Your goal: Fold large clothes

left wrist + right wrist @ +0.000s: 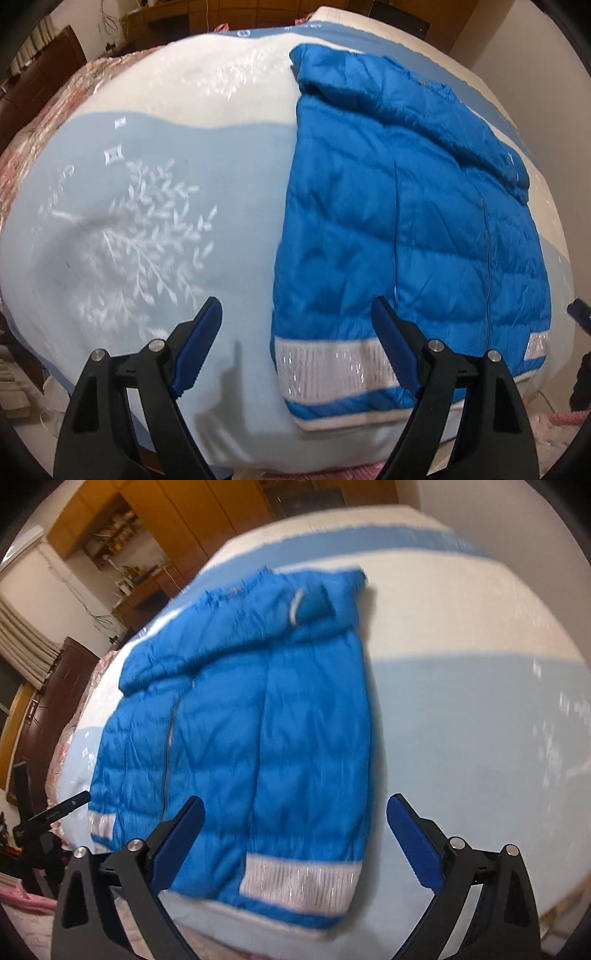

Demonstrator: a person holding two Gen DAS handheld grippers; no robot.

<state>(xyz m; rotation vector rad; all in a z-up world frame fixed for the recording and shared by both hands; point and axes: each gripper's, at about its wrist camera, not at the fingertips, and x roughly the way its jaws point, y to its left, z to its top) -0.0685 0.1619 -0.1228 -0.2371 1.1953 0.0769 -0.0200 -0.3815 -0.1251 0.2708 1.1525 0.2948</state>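
My left tongs (295, 332) and right tongs (295, 827) hang released over the blue puffer jacket (399, 221), sleeves folded in, on the bed (147, 221); soft, light, slippery, so I'd pinch the striped hem (332, 365) at 6 o'clock

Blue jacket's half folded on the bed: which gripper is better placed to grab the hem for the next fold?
Probably the left gripper: open, its jaws straddle the near corner of the blue jacket at the white hem band. The right gripper, also open, frames the opposite hem corner, but blurred.
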